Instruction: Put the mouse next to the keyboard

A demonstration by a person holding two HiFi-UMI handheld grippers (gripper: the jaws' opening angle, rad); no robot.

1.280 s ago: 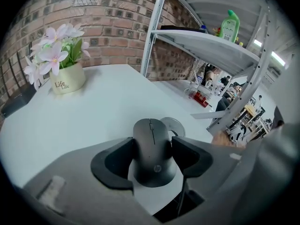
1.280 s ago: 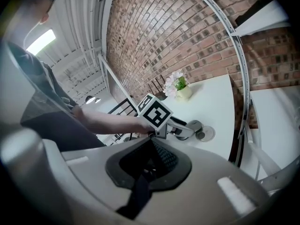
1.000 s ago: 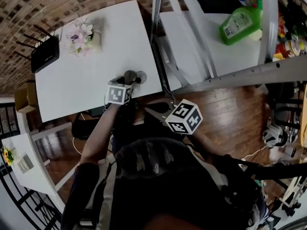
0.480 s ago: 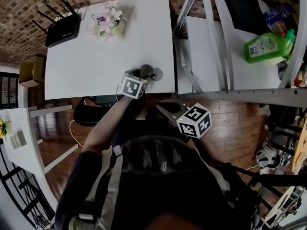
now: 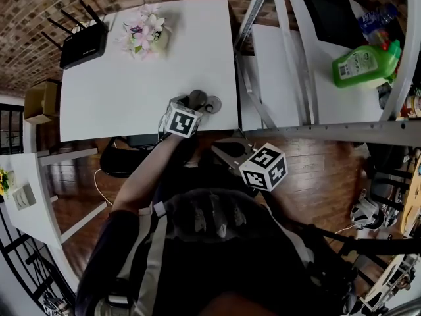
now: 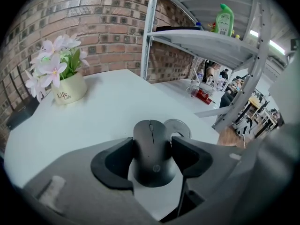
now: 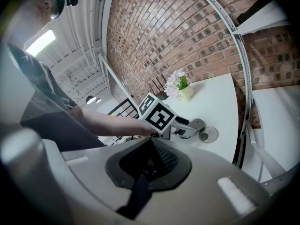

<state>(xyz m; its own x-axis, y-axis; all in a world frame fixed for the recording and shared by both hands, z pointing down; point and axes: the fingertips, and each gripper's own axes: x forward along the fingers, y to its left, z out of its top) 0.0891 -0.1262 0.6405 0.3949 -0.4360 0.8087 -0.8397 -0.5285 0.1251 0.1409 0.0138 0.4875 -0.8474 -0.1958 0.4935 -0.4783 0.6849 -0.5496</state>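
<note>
A black mouse rests on the white table near its front edge, and my left gripper is shut on it, one jaw on each side. In the head view the mouse pokes out past the left gripper. My right gripper hangs off the table's front edge, over the wooden floor, shut with nothing in it. From the right gripper view the mouse shows beyond the left gripper's marker cube. No keyboard is in view.
A grey round disc lies just right of the mouse. A flower pot and a black router stand at the table's far side. A metal shelf frame with a green bottle flanks the table's right edge.
The head camera has swung, shifting the whole scene. The left gripper still grips the mouse at the table's front edge. The right gripper has drifted slightly left.
</note>
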